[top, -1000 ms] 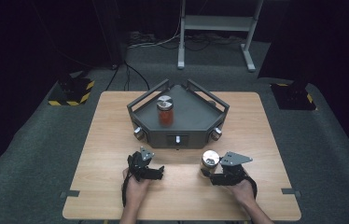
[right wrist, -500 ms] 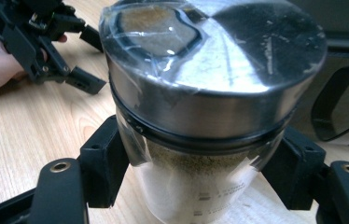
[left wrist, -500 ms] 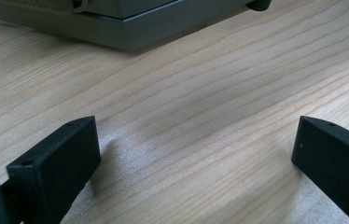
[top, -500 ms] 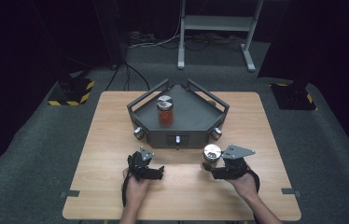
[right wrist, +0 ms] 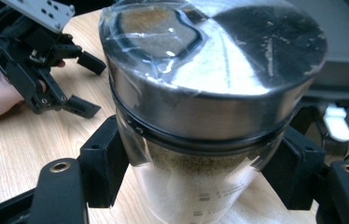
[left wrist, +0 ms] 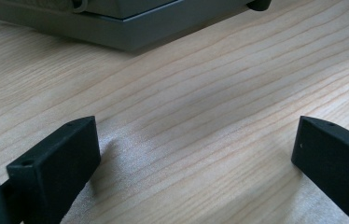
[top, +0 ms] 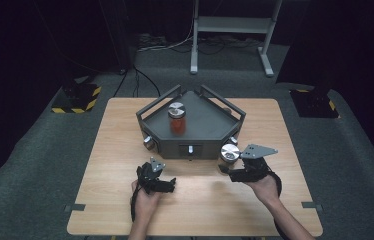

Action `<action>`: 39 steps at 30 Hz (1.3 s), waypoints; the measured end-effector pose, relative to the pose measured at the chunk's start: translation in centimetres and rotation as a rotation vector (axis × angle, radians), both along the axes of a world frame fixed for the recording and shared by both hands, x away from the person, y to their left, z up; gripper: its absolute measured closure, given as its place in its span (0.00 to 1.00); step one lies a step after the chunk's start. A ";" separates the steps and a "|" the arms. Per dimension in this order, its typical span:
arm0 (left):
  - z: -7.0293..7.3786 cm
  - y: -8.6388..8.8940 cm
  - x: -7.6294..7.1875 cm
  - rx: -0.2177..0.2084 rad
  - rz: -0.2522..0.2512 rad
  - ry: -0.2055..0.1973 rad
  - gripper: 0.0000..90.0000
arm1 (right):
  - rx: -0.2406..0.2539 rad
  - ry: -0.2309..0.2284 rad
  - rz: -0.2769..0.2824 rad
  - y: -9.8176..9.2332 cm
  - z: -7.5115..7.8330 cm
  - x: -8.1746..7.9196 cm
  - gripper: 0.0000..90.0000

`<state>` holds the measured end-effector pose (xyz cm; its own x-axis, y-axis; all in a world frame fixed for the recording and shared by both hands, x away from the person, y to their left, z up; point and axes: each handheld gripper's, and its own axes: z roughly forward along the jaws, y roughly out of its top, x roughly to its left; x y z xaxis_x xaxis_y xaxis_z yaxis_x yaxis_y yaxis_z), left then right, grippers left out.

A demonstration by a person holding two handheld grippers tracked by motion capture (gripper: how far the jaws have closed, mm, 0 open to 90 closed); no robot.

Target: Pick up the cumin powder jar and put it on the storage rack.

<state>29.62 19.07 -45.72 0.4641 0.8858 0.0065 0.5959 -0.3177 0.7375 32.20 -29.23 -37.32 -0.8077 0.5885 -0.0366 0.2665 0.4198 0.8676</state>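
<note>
right gripper (right wrist: 196, 172) jaws clamp a glass jar (right wrist: 210, 93) with a steel lid; left gripper (left wrist: 196, 154) jaws wide apart over the table (left wrist: 200, 84).

High view: fixed above the near edge of the light wooden table (top: 125, 150), looking forward and down at the grey angular metal tray (top: 202, 127) mid-table. Left gripper view: very low over the wood, facing that tray's base (left wrist: 116, 32) from close by. Right gripper view: tight against a glass jar with a silver metal lid (right wrist: 214, 74), tray behind it, left claw (right wrist: 77, 84) in the background; high view shares both.
</note>
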 end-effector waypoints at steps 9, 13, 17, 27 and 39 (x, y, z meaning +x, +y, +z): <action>0.0 0.0 0.0 0.000 0.000 0.000 0.01 | 0.006 -0.009 0.011 0.1 1.7 0.8 0.35; 0.0 0.0 0.0 0.000 0.000 0.000 0.01 | 0.010 -0.009 0.013 0.1 2.3 1.1 0.35; 0.0 0.0 0.0 0.000 0.000 0.000 0.01 | 0.014 -0.008 0.014 0.1 2.9 1.5 0.35; 0.0 0.0 0.0 0.000 0.000 0.000 0.01 | 0.021 -0.015 0.016 0.3 4.5 2.7 0.35; 0.0 0.0 0.0 0.000 0.000 0.000 0.01 | 0.036 -0.017 0.006 0.5 5.9 3.8 0.35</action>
<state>29.62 19.07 -45.72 0.4639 0.8859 0.0064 0.5961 -0.3174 0.7375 35.96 -28.72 -31.42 -0.8109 0.5844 -0.0295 0.2489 0.3901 0.8865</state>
